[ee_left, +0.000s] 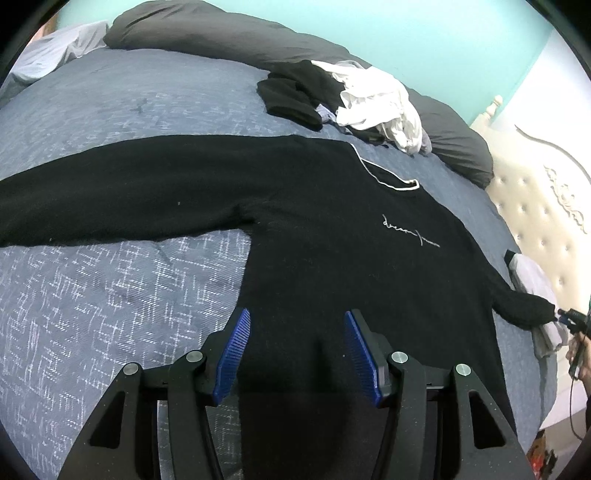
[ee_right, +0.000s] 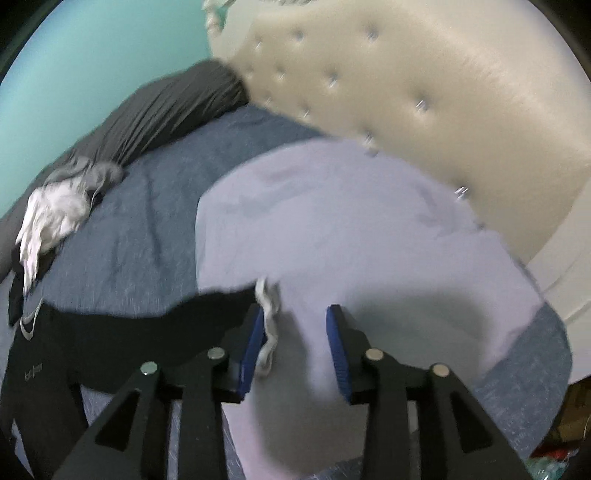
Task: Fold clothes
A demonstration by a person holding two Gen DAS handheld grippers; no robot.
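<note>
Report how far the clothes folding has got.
Done: a pale lavender garment lies flat by the headboard, apparently folded. In hand: the black long-sleeved sweater with white script is spread out, unfolded; the left gripper is open over its hem, the right gripper open near its sleeve. Left: the black-and-white heap.

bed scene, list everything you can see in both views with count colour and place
black sweater: 1, black with white script, spread flat on the bed, one sleeve out to the left
clothes pile: 1, black, white and grey pieces, far side by the pillows
lavender garment: 1, pale lavender, beside the headboard
pillows: dark grey, count unclear, along the far edge
bedspread: 1, blue with white flecks
headboard: 1, cream, tufted
wall: turquoise, behind the bed
left tongs: 1, black with blue pads, open over the sweater hem
right tongs: 1, black with blue pads, open over the lavender garment
</note>
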